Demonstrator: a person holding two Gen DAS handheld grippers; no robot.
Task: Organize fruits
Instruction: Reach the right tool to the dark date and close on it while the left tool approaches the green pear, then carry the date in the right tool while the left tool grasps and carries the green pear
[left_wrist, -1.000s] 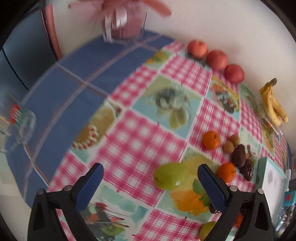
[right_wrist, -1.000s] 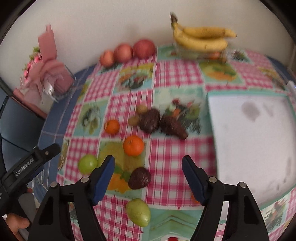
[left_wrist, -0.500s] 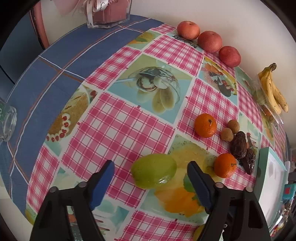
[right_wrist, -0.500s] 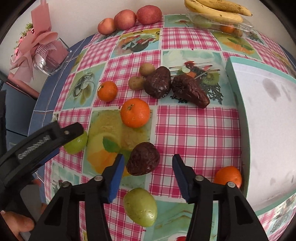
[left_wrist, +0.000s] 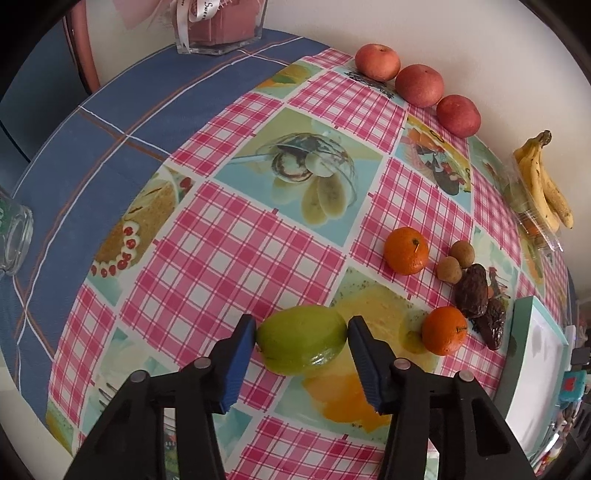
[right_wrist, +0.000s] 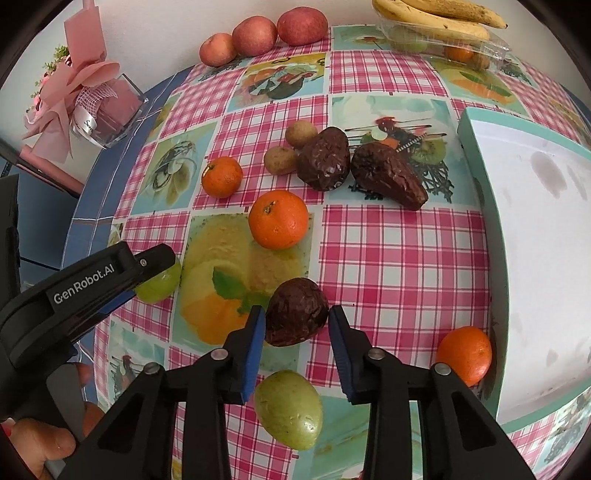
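In the left wrist view my left gripper (left_wrist: 301, 326) has its blue pads touching both ends of a green mango (left_wrist: 301, 341) that lies on the checked tablecloth. In the right wrist view my right gripper (right_wrist: 296, 323) stands open around a dark brown avocado (right_wrist: 295, 312), with small gaps at each pad. A second green fruit (right_wrist: 288, 408) lies under the right gripper. Oranges (right_wrist: 277, 218) (right_wrist: 221, 176) (right_wrist: 464, 354), two more dark avocados (right_wrist: 325, 158) (right_wrist: 388, 176) and two small brown fruits (right_wrist: 280, 159) lie beyond.
A white tray with a teal rim (right_wrist: 476, 147) stands at the right. Three red apples (left_wrist: 419, 85) and bananas on a clear box (right_wrist: 439, 22) line the wall. A pink gift box (right_wrist: 107, 107) and a glass jar (left_wrist: 14, 232) stand on the left.
Both grippers moved forward and down and narrowed. The left one closed in on the green mango; the right one came around the dark avocado.
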